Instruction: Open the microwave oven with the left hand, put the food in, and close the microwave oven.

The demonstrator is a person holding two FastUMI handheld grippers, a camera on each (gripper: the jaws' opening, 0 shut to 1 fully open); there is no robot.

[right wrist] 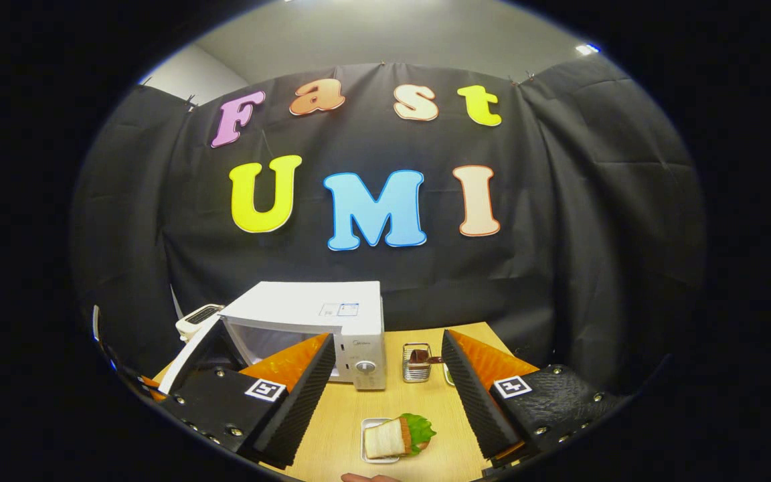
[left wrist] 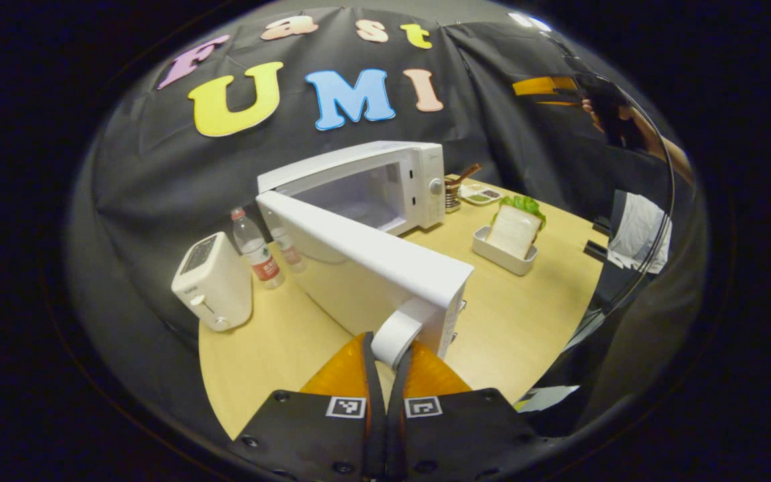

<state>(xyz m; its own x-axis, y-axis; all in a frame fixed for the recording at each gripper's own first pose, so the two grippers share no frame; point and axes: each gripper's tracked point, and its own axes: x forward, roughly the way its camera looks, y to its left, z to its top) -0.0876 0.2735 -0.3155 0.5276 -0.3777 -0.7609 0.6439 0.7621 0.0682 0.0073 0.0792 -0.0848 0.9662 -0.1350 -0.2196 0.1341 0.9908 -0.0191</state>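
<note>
Two fingers of the left gripper pinch the white handle at the free edge of the microwave door, nearly closed on it, one each side. Door is swung wide open toward the camera, hinged at the left of the microwave; cavity is bare & lit. Microwave sits at the back of the light wood table, against the black cloth wall.

In the left gripper view, the sandwich (bread slice w/ lettuce behind) stands in a small white tray, right of the microwave, well apart from the door. Behind it: a small wire holder w/ something brown in it, and a shallow dish, contents too small to tell. Left of the door: white toaster near the table edge, and two plastic water bottles w/ red labels just beside it, the second partly hidden by the door. Top right, far off, a hand holds what is prob. the other gripper, blurred.

Right gripper hovers above the table w/ fingers spread wide, holding nothing. Between them in the right gripper view: sandwich in its tray, low and near; microwave behind the left finger; wire holder to its right; toaster peeking out at the microwave's left.
</note>
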